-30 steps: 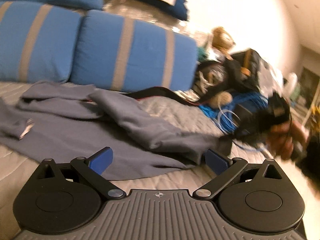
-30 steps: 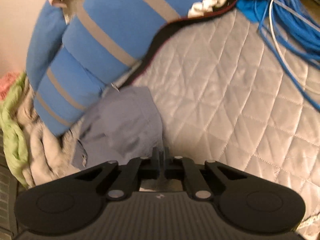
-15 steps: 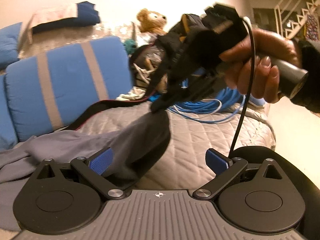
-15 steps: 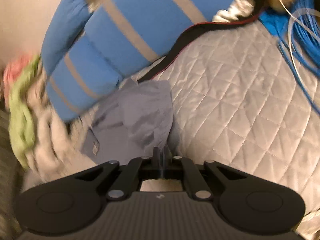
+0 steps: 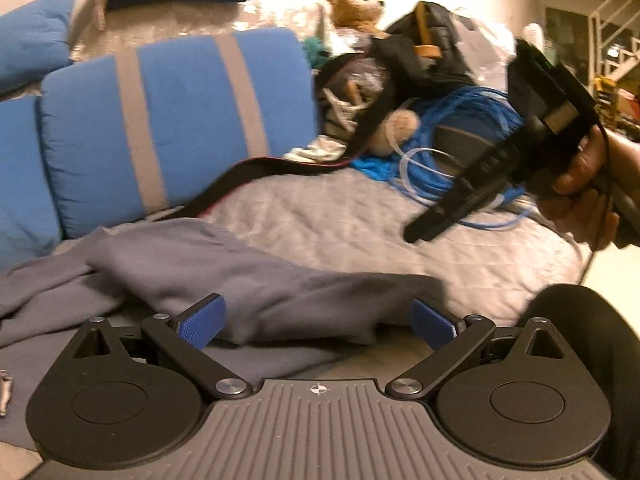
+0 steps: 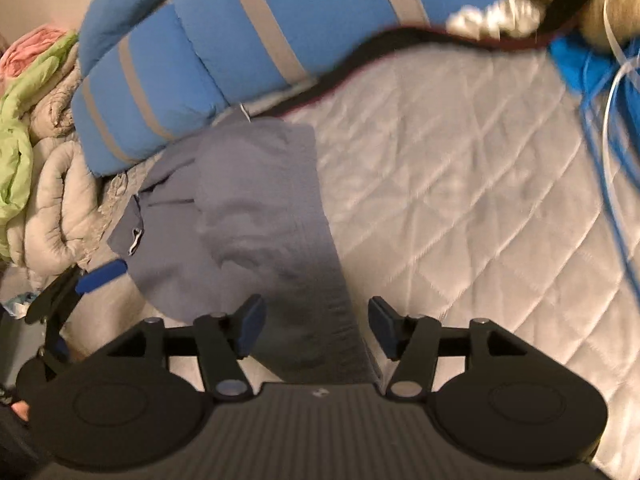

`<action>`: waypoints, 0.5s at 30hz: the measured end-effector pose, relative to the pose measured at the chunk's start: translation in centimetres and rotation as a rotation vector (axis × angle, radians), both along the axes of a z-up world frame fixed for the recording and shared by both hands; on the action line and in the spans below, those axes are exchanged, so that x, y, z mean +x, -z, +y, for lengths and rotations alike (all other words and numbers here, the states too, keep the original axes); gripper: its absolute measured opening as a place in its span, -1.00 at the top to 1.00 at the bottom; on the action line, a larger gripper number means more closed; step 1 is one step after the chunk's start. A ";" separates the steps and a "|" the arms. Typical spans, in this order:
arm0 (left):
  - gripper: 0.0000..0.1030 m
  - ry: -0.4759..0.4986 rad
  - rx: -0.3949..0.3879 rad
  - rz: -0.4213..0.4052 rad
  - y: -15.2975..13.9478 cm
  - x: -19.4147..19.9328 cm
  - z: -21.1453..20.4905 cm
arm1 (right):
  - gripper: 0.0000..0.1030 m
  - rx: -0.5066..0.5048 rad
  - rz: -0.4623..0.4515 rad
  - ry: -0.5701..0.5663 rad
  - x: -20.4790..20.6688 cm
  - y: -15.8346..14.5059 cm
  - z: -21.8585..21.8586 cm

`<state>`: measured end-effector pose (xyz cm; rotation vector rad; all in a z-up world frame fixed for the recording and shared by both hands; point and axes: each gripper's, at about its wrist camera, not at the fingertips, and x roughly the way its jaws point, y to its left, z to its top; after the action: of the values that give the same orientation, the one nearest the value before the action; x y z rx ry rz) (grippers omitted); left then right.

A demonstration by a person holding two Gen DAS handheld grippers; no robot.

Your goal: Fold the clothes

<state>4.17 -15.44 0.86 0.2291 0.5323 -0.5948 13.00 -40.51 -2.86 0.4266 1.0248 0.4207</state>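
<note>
A grey garment [image 5: 248, 276] lies rumpled on the quilted bed cover [image 5: 340, 220]; a folded part of it reaches across in front of my left gripper [image 5: 318, 324]. That gripper is open, its blue pads wide apart on either side of the fold and not pressing it. In the right wrist view the garment [image 6: 248, 208] lies below the blue cushions. My right gripper [image 6: 316, 328] hovers over the garment's near edge; its jaws are opening and the cloth lies loose under the gap. A hand holds the right gripper [image 5: 428, 228] above the bed at right.
Blue cushions with grey stripes [image 5: 180, 120] line the back of the bed. A black strap [image 5: 248, 176], a blue cable coil [image 5: 460, 120], a black bag [image 5: 432, 48] and a teddy bear [image 5: 356, 0] crowd the far right. Beige and green bedding [image 6: 36, 140] is piled at left.
My right gripper was shut on a flap of the garment and held it up; its jaws have parted and the cloth now lies on the bed. The left gripper's view shifted sideways.
</note>
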 end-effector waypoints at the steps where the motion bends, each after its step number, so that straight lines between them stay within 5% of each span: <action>1: -0.95 -0.007 -0.022 0.002 0.1 0.3 0.5 | -0.37 0.011 0.024 -0.011 0.2 0.6 -0.3; 6: -0.95 -0.057 -0.082 0.047 0.0 2.0 2.3 | -0.39 0.092 0.140 -0.072 0.6 3.0 -1.8; 13: -0.95 -0.132 -0.103 -0.027 -2.3 5.7 3.8 | -0.40 0.322 0.281 -0.025 0.8 6.5 -3.4; 14: -0.95 -0.140 -0.116 -0.032 -2.5 6.3 4.0 | -0.37 0.359 0.292 -0.008 0.8 7.0 -3.6; 15: -0.95 -0.146 -0.126 -0.035 -2.7 6.8 4.1 | -0.07 0.394 0.299 0.009 0.9 7.4 -3.7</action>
<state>11.00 -11.38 3.51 0.0799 0.4712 -0.4796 13.91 -44.19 -10.27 0.8662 1.2313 0.5650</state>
